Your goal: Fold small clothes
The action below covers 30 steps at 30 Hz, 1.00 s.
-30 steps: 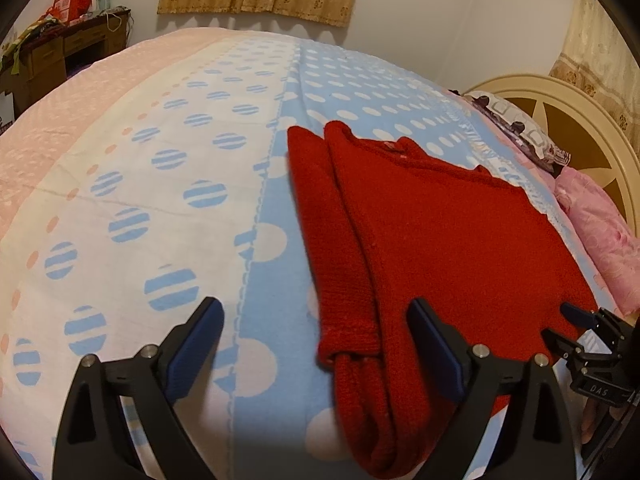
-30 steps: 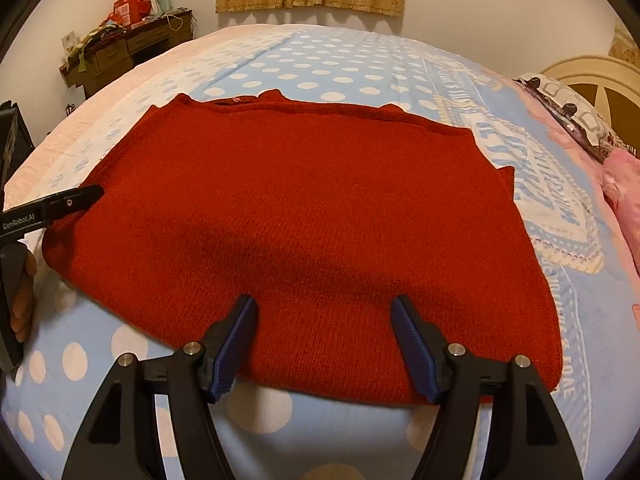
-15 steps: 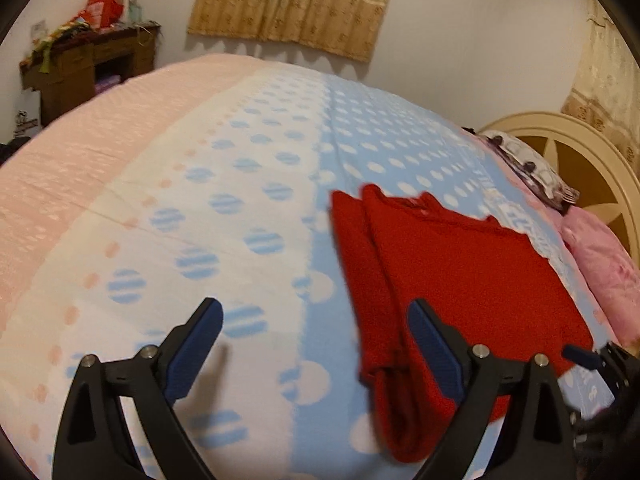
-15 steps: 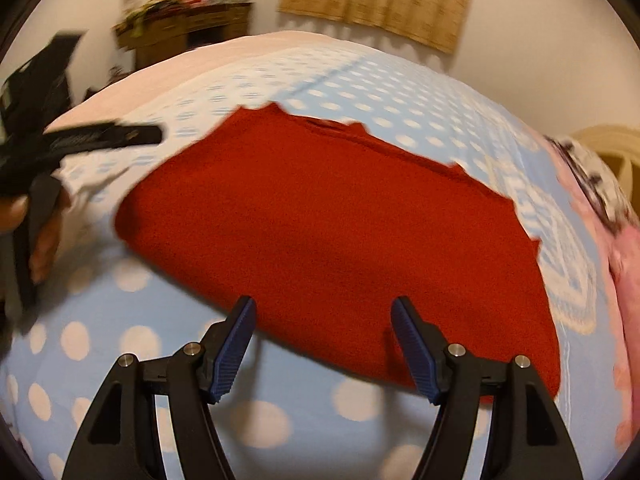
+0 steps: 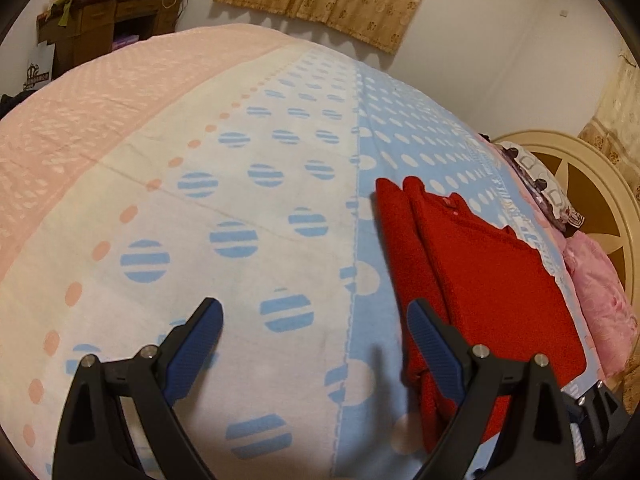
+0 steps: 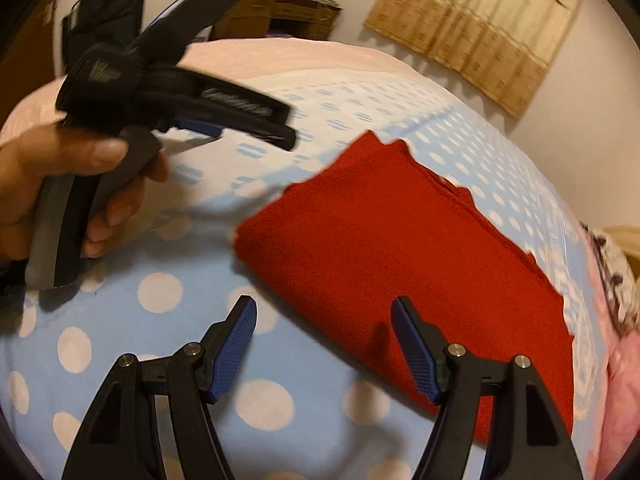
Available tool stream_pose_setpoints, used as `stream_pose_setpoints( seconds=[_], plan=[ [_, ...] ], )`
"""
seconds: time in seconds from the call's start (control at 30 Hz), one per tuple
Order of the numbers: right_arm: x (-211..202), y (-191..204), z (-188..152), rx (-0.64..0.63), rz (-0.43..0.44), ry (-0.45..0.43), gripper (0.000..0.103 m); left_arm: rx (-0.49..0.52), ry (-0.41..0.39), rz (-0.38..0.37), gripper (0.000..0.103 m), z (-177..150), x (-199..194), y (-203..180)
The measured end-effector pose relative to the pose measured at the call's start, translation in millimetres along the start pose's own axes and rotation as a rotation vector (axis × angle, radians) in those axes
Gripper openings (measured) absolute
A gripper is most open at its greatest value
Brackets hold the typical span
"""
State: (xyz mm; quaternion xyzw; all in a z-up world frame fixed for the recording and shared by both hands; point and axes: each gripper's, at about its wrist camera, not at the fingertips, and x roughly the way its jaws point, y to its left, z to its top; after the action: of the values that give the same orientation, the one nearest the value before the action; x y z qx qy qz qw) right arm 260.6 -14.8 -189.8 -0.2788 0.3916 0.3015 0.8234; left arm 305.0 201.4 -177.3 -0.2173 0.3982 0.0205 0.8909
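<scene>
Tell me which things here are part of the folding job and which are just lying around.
Part of the job:
red knitted sweater
left gripper
right gripper

Just lying about:
pink floral pillow
patterned pillow
cluttered wooden desk

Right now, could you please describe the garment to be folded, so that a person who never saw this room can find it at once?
Start from the large bed with the pink, white and blue dotted cover. On its blue part, toward the cream wooden headboard, lies the red knitted sweater, flat, with one sleeve folded in. It is the only deep red thing on the bed; the pillows beside it are pink.
</scene>
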Motion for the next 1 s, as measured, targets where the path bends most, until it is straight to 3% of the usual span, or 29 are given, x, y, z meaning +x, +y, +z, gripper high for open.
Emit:
stream_pose_setpoints(
  seconds=[0.23,0.4,0.7,1.0],
  plan=[
    [14,25,7,-0.094,-0.06,-0.014,0.071,-0.061,0.037,-0.076,0.096,9,1,6],
    [21,25,10,-0.124,-0.176,-0.04,0.07,-0.041,0.043,-0.104,0.096,23,5,-2],
    [27,29,9,-0.144,-0.2,-0.045,0.067,0.044,0.137,-0.217,0.096,37,47,-41],
    [28,25,9,-0.134,-0.182,-0.046,0.065,0.093,0.145,-0.199,0.095,48,68,-52]
  ],
)
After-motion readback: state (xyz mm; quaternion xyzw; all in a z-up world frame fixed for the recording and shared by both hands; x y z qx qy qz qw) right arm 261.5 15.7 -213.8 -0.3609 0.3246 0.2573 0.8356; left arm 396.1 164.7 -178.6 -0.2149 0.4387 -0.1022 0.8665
